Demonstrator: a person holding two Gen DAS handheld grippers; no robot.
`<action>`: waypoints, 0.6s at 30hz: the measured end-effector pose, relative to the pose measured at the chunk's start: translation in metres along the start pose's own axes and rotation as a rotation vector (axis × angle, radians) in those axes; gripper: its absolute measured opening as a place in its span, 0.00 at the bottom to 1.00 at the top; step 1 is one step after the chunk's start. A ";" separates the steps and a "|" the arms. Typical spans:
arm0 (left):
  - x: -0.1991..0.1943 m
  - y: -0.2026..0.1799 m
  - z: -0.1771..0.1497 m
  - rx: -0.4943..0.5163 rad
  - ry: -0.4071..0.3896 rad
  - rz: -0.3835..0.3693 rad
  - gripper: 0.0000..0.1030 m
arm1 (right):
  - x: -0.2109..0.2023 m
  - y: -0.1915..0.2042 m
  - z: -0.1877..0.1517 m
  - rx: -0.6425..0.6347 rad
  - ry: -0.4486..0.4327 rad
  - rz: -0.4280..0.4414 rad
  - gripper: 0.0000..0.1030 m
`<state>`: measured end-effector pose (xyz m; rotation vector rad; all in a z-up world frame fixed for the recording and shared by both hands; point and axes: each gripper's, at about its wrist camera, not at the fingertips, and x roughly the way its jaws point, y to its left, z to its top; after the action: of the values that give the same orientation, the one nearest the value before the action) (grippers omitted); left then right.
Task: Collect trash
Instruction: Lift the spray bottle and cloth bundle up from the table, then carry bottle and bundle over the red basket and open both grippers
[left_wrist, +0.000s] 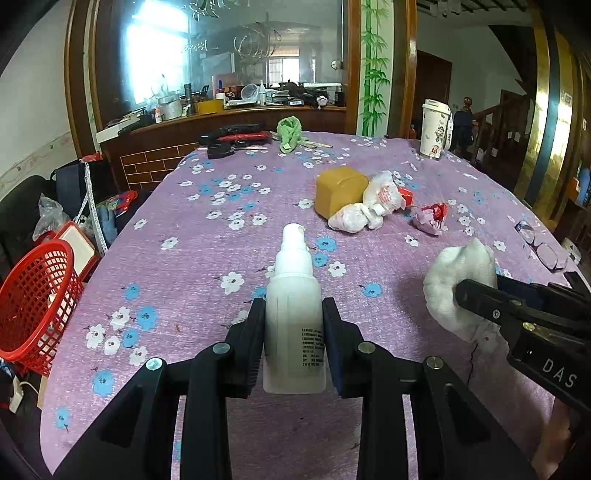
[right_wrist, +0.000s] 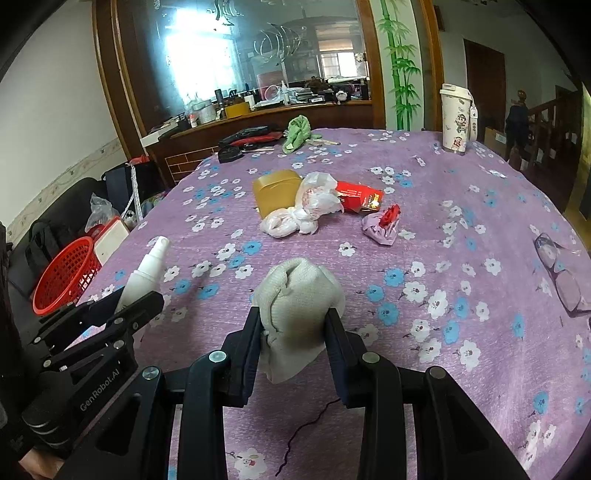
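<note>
Both hands are loaded and nothing yet lies visibly in the red plastic mesh basket (left_wrist: 35, 302), which sits off the table's left edge. The left gripper (left_wrist: 293, 332) has its fingers closed narrowly on a white plastic pump bottle (left_wrist: 293, 314), held upright above the purple flowered tablecloth (left_wrist: 192, 266). The right gripper (right_wrist: 293, 332) pinches a crumpled white paper towel wad (right_wrist: 299, 302). Still left, near the table's middle: knotted white plastic bags (right_wrist: 303, 210), a red packet (right_wrist: 360, 195) and a crumpled pink-and-red wrapper (right_wrist: 382, 225), beside a tan box (right_wrist: 275, 190). Spectacles (right_wrist: 561, 269) lie at the right edge, a tall printed cup (right_wrist: 456, 118) at the far edge. The way to the basket looks clear.
</note>
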<state>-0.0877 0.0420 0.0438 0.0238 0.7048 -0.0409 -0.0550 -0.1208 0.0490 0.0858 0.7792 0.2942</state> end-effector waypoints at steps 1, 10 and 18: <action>-0.001 0.001 0.000 -0.004 -0.001 -0.001 0.28 | -0.001 0.002 0.000 -0.003 0.001 0.001 0.35; -0.014 0.023 0.004 -0.049 -0.022 0.009 0.28 | 0.002 0.020 0.007 -0.031 0.028 0.054 0.35; -0.032 0.066 0.011 -0.121 -0.057 0.051 0.28 | 0.008 0.057 0.022 -0.082 0.061 0.133 0.35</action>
<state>-0.1020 0.1084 0.0729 -0.0752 0.6486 0.0503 -0.0475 -0.0635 0.0699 0.0513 0.8225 0.4564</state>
